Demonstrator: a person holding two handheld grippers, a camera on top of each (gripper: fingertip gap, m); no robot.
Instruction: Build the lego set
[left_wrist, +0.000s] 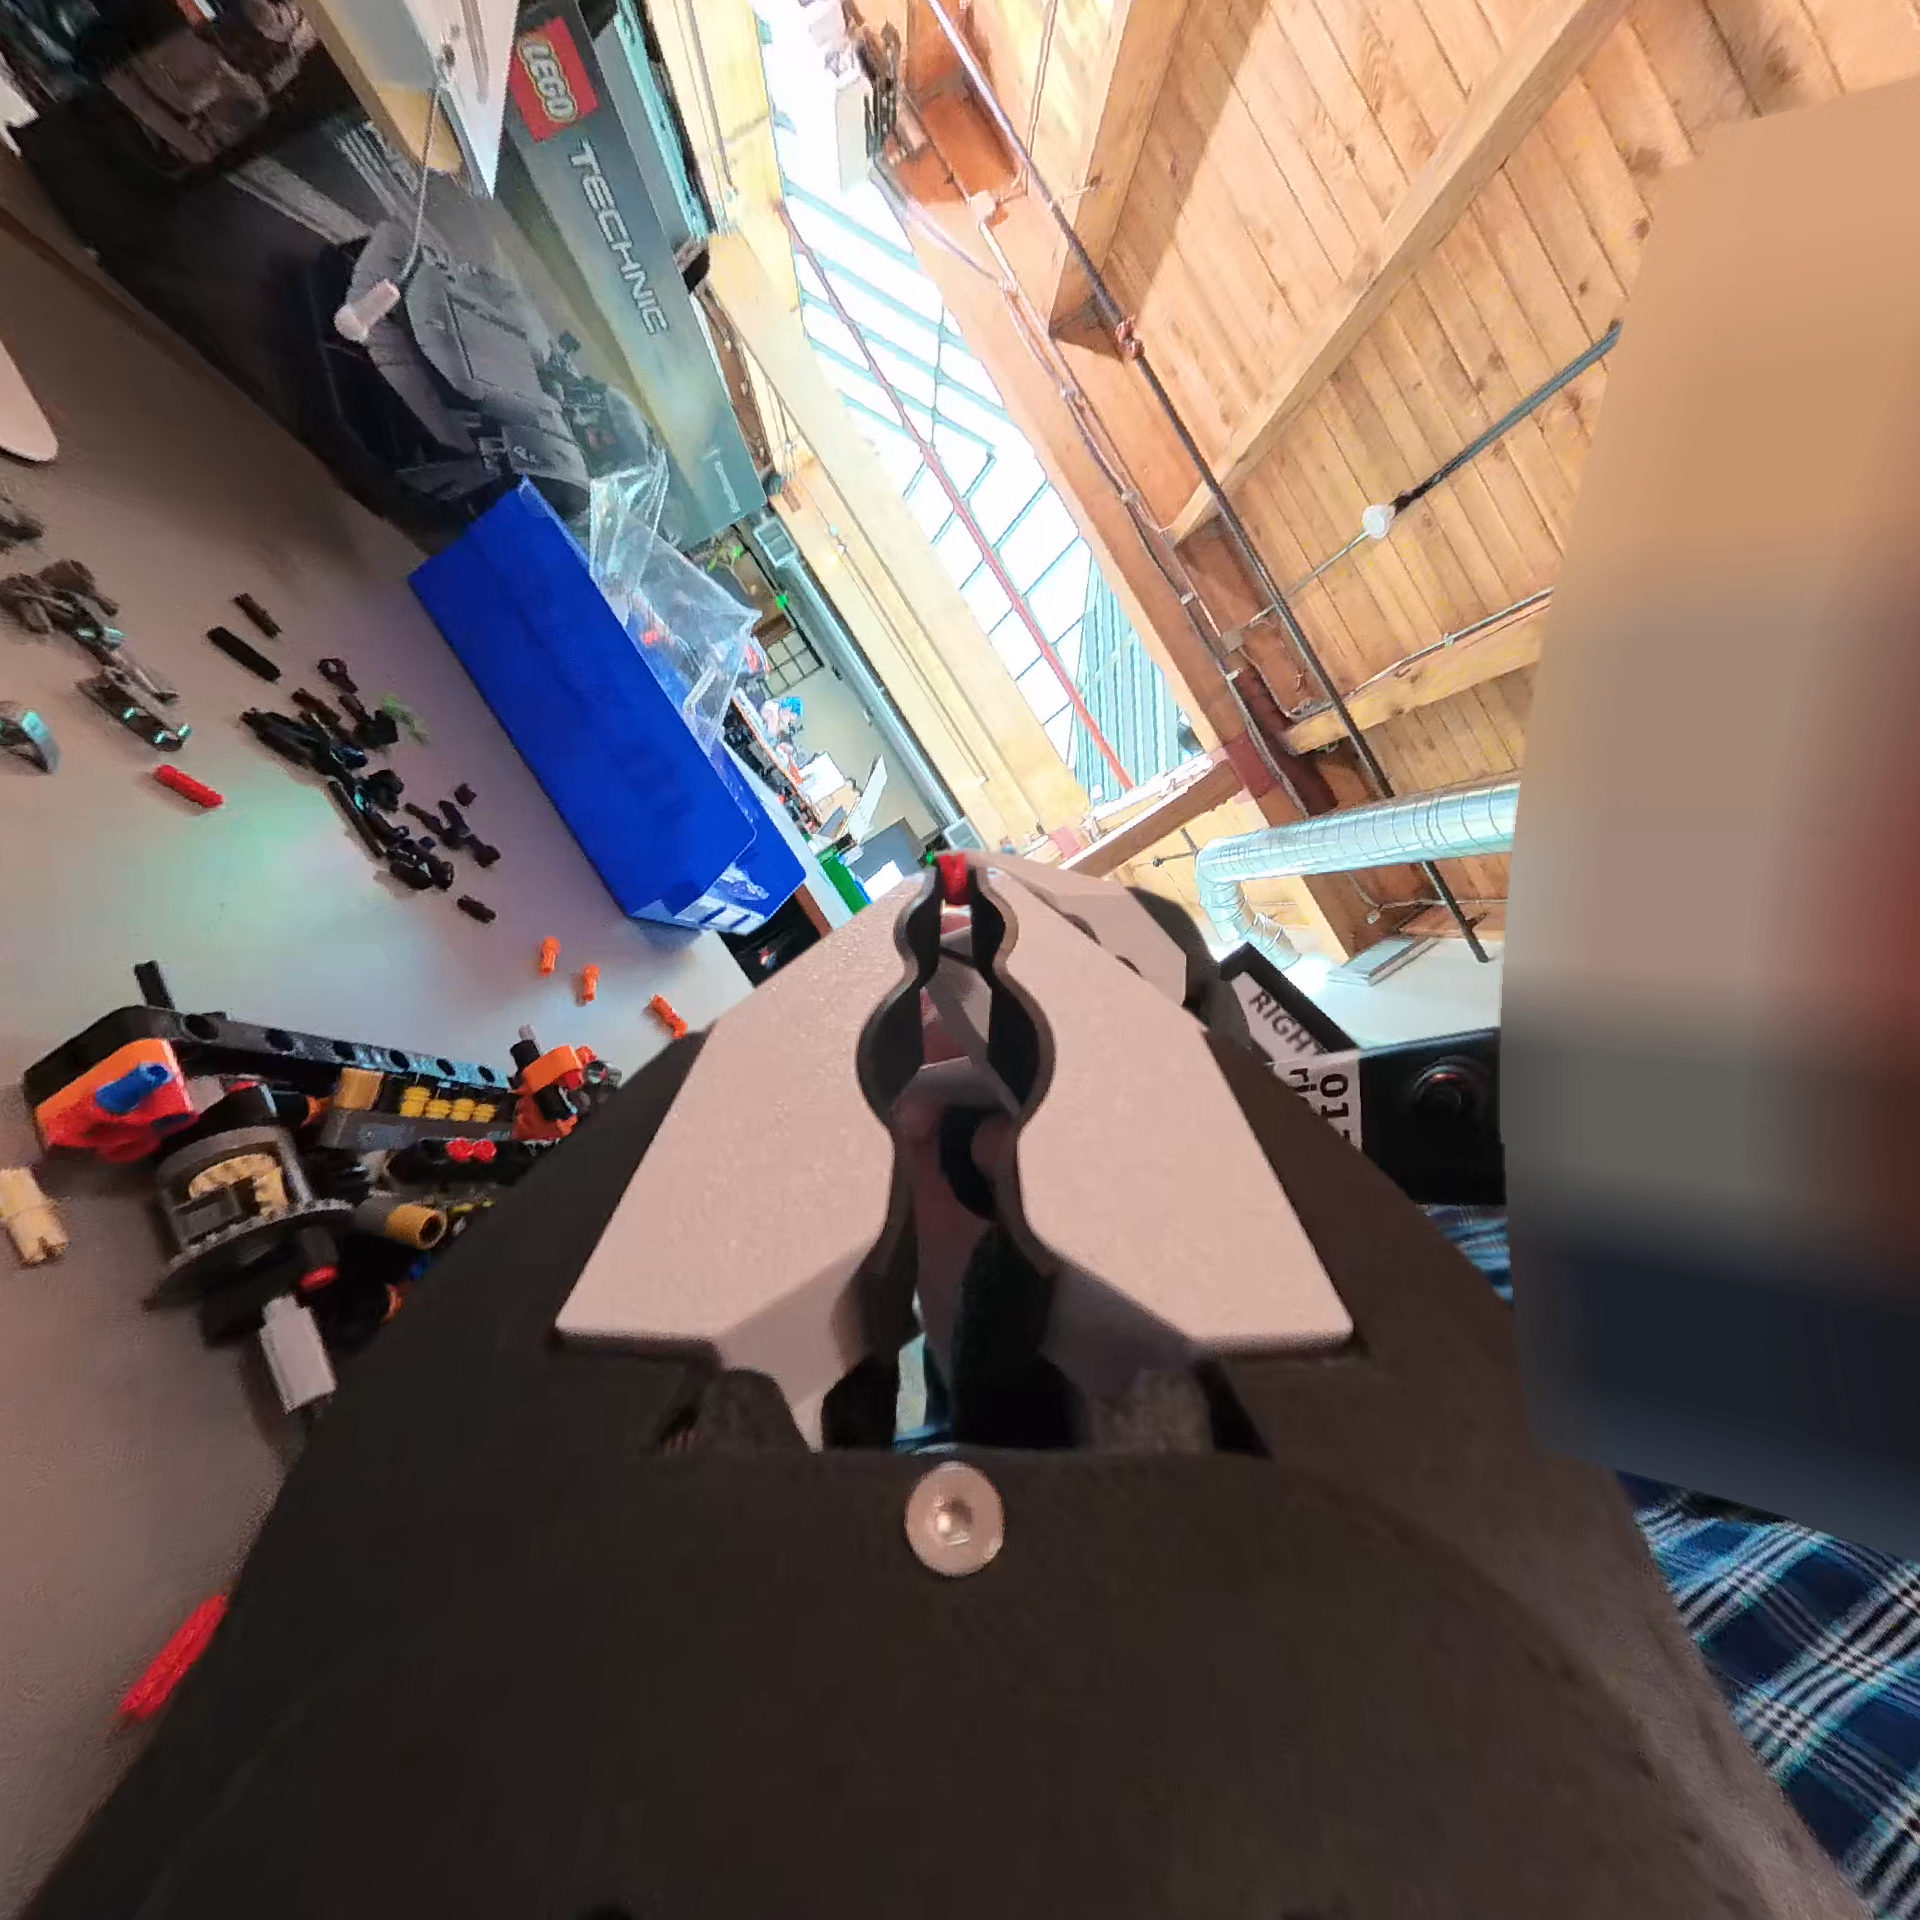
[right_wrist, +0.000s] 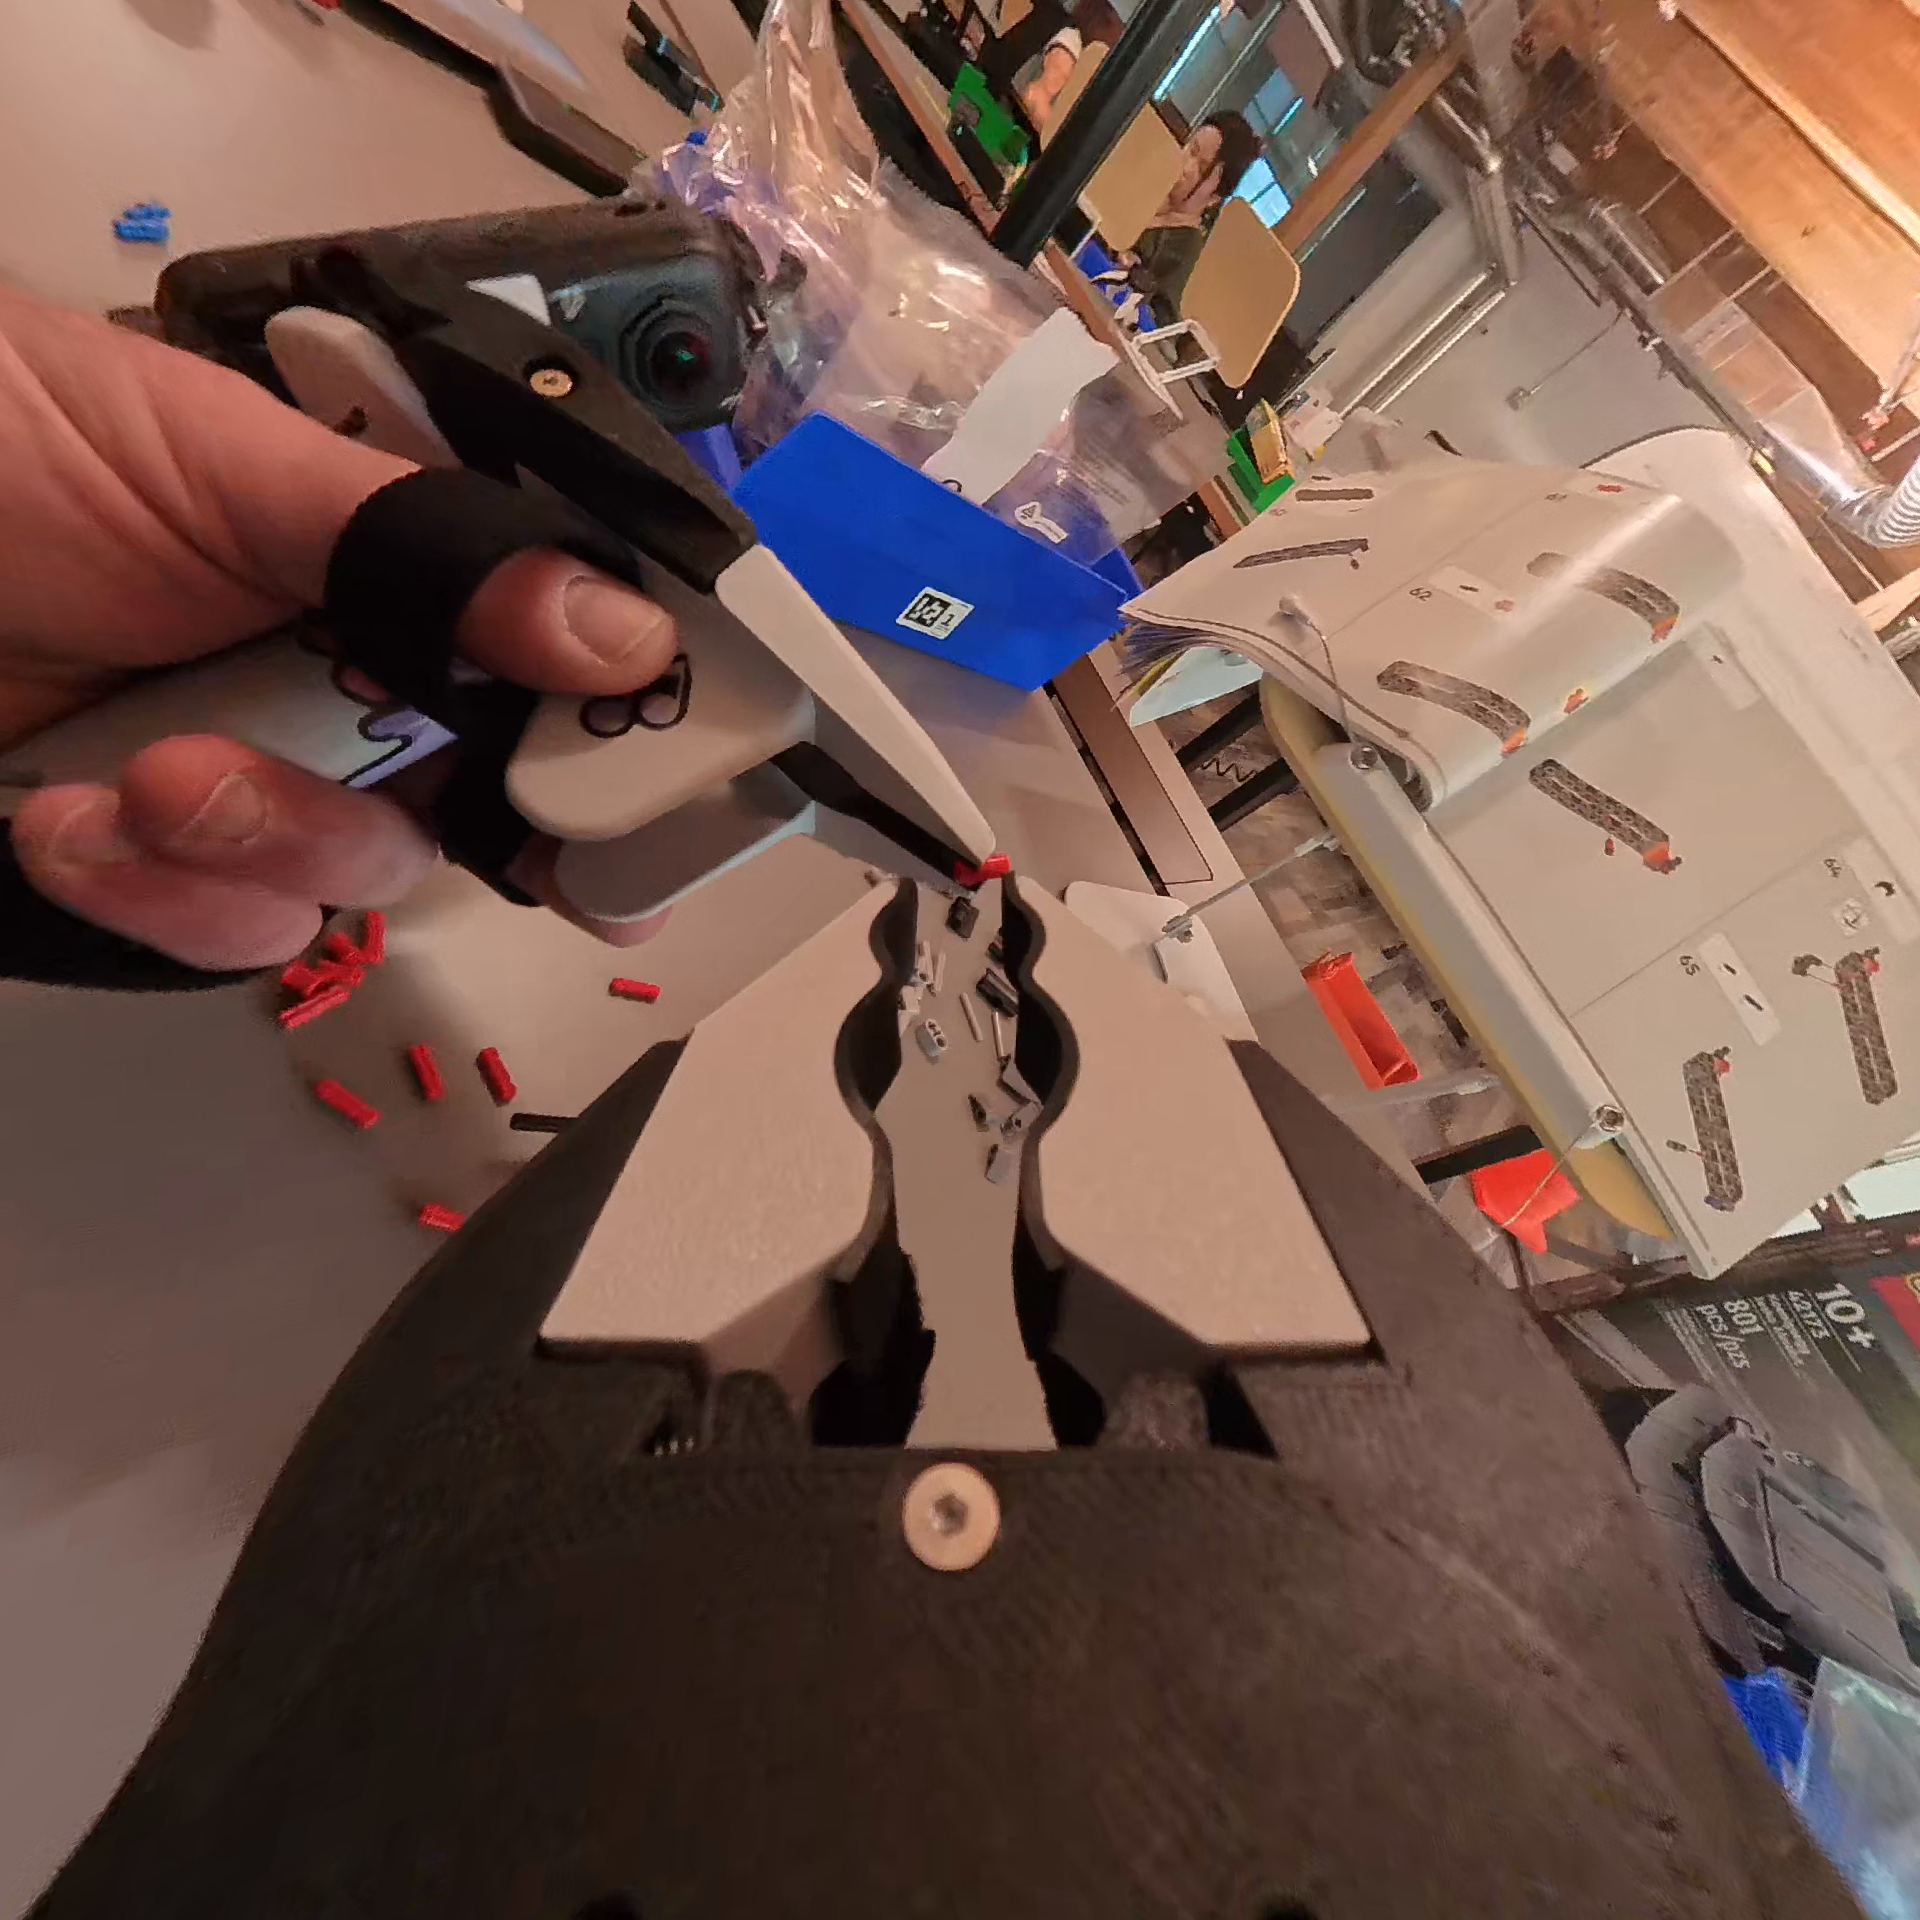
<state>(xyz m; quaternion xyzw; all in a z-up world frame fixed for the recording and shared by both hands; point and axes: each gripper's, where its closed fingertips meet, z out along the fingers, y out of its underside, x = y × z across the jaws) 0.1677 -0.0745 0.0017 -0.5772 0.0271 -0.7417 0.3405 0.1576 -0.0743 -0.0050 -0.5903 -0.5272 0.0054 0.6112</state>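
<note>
1. The left gripper (left_wrist: 956, 883), raised off the table, pinches a red pin (left_wrist: 953, 871) at its very tips.
2. The right gripper (right_wrist: 951, 896) meets it tip to tip; its jaws stand apart, the pin (right_wrist: 982, 869) seemingly just at their mouth, though contact is hard to judge.
3. On the table (left_wrist: 208, 894), the half-built model (left_wrist: 281, 1132) lies beside the left gripper.
4. Loose parts (left_wrist: 364, 769), spare pins (right_wrist: 332, 971) and the open manual (right_wrist: 1558, 831) suggest much remains.
</note>
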